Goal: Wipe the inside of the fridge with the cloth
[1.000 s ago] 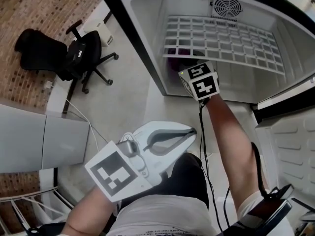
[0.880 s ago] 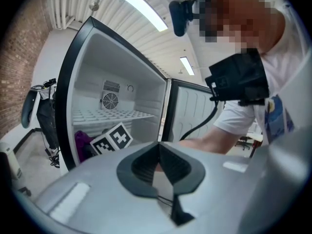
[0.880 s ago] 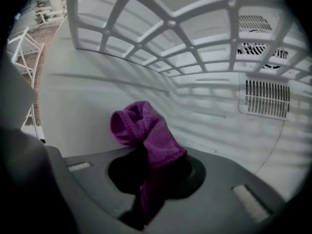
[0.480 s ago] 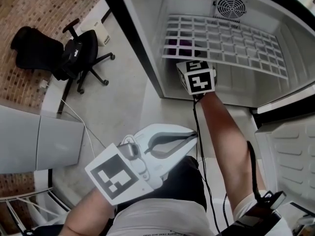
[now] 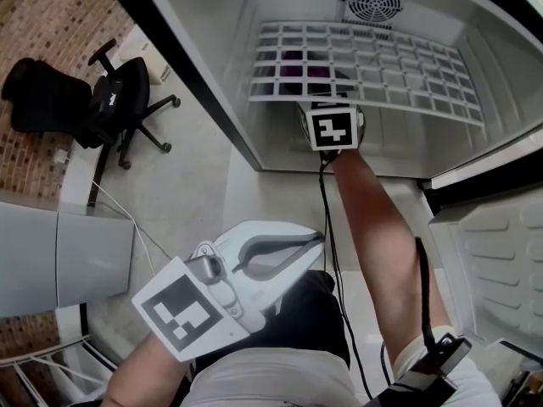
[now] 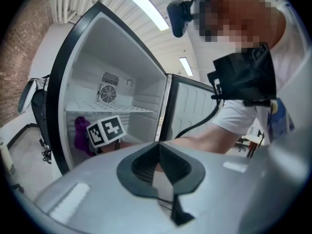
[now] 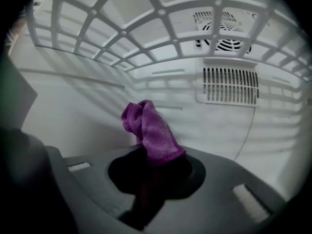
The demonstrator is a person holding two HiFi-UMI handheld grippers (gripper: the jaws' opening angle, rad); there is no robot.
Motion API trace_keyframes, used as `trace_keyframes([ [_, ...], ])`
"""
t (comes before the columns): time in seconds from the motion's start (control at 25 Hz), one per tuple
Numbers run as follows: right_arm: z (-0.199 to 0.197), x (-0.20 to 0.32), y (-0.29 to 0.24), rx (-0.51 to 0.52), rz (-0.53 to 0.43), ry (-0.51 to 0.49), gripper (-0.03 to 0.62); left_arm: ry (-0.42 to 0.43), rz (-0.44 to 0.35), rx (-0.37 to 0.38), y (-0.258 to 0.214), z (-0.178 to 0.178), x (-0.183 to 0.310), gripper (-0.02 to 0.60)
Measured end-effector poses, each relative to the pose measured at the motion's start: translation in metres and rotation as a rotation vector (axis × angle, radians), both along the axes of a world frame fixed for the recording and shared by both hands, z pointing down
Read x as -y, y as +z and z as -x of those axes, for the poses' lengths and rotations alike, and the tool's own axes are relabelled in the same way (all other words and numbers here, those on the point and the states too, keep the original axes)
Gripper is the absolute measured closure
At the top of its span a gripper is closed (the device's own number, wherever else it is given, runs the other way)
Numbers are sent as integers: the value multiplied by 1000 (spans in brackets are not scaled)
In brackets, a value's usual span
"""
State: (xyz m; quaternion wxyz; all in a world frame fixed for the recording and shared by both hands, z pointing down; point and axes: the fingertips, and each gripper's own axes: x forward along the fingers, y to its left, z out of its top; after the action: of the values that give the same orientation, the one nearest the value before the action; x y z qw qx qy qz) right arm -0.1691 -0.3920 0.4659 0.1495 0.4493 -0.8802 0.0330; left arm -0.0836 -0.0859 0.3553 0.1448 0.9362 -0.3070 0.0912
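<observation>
Two grippers sit well apart in the head view. Nearest, at 7 o'clock by the person's lap, the left gripper (image 5: 319, 238) hangs outside the fridge (image 5: 212, 83). Its jaws are closed together with nothing between them, as its own view confirms.

From 5 o'clock the right forearm (image 5: 373, 219) stretches up toward 12, with a black cable (image 5: 327, 219) running beside it. At its end the right gripper (image 7: 157, 165) reaches into the lower compartment, and its marker cube (image 5: 331, 130) sits just below the front edge of the white wire shelf (image 5: 382, 75).

That gripper's jaws are clamped on the purple cloth (image 7: 148, 128). The cloth bunches up out of them inside the fridge, under the shelf, in front of the white back wall. Whether it touches the wall cannot be told.

In the head view a patch of purple shows through the shelf bars at about 12 o'clock. Farther back are a slotted vent (image 7: 230, 86) and a round fan grille (image 5: 372, 0).

The open fridge door (image 5: 501, 261) lies at 4 o'clock. A black office chair (image 5: 110, 108) stands on the floor at 10 o'clock.
</observation>
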Motion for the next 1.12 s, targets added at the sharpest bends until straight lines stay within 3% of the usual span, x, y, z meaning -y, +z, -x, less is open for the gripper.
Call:
trace_keyframes([
  [1.12, -209, 32, -11, -51, 2, 504, 539, 143, 18, -22, -27, -62, 20, 577],
])
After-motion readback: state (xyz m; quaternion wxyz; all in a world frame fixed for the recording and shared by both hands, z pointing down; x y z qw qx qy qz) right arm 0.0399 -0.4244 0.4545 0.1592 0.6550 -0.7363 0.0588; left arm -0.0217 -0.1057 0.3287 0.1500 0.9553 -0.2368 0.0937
